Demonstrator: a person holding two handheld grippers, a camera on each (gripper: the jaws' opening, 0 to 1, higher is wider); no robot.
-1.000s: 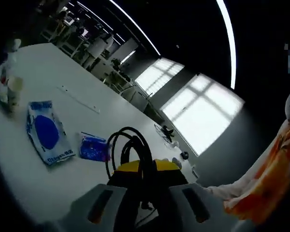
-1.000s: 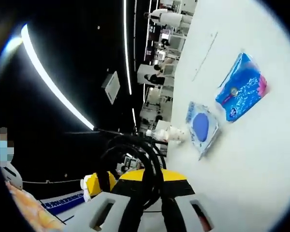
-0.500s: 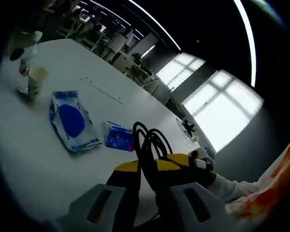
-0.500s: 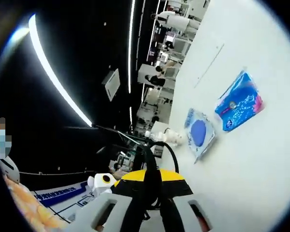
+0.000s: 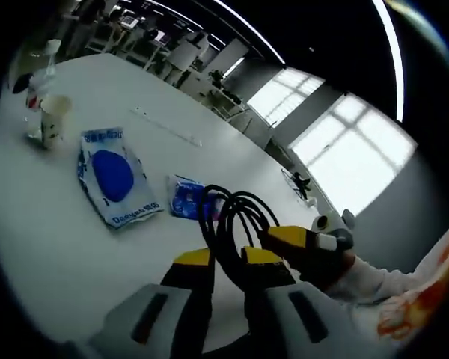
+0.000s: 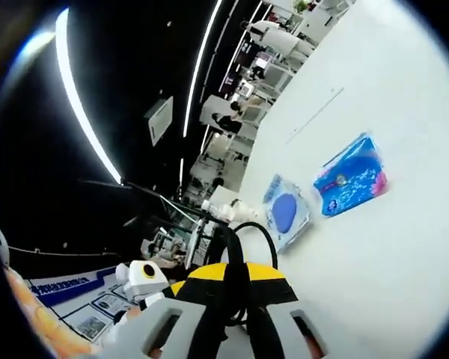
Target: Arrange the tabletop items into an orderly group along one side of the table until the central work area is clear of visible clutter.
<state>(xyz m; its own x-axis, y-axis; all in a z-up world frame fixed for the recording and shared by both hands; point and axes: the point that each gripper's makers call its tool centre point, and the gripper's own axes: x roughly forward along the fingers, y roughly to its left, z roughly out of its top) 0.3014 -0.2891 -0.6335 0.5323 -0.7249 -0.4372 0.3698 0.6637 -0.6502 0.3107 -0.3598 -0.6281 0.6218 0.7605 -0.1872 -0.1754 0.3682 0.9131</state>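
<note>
A coiled black cable (image 5: 232, 221) rises between the yellow-tipped jaws of my left gripper (image 5: 226, 258), which is shut on it. My right gripper (image 5: 314, 241) comes in from the right, close beside the coil. In the right gripper view, the right gripper (image 6: 232, 278) is shut on the same black cable (image 6: 238, 250). On the white table (image 5: 52, 239) lie a blue-and-white pouch (image 5: 112, 176) and a small blue packet (image 5: 185, 198). From the right gripper, the packet (image 6: 349, 176) and the pouch (image 6: 284, 209) lie side by side.
A clear bottle and a paper cup (image 5: 51, 123) stand at the table's far left. The bottle (image 6: 228, 212) lies beyond the pouch in the right gripper view. Other tables and bright windows (image 5: 337, 157) fill the room behind. A person's patterned sleeve (image 5: 419, 299) is at the right.
Both views have swung towards the table. The right gripper has come out to the right of the left one, a little apart from it. The cable stays in both sets of jaws.
</note>
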